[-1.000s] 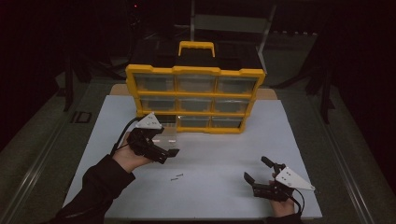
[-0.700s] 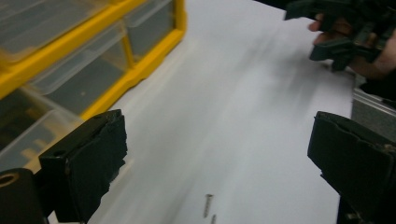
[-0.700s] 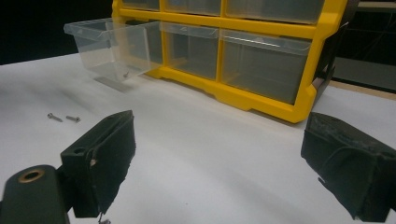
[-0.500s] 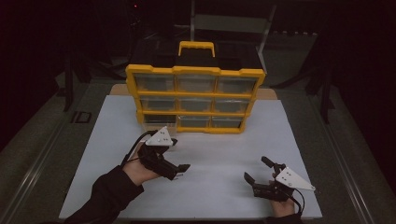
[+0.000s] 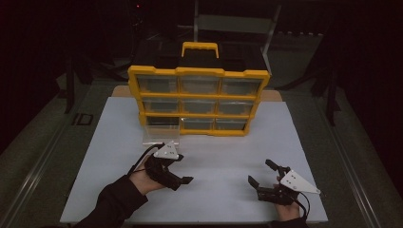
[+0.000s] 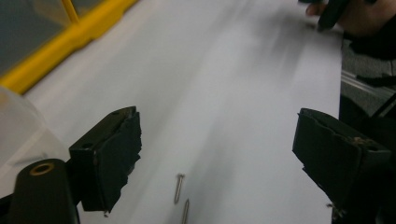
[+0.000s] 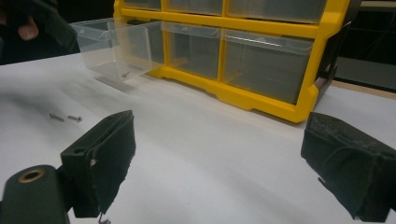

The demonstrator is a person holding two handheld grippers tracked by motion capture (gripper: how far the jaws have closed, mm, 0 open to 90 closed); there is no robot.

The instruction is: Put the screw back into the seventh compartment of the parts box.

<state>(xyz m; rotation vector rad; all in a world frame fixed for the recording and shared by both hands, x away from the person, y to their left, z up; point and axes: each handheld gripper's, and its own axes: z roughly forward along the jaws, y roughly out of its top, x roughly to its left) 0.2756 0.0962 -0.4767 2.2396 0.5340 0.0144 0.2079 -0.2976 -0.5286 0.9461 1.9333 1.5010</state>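
Left gripper view: I held left gripper jaws spread over two screws on table, likely lining up pickup; right gripper also spread.

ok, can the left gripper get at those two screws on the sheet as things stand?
Probably yes. The left gripper is open, and the two screws lie bare on the white sheet between its jaws, with nothing over or beside them.

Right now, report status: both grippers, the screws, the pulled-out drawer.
Left gripper open, over two loose screws. Right gripper open, empty, low on the white mat. Bottom-left clear drawer pulled out of yellow organizer. Nothing blocking.
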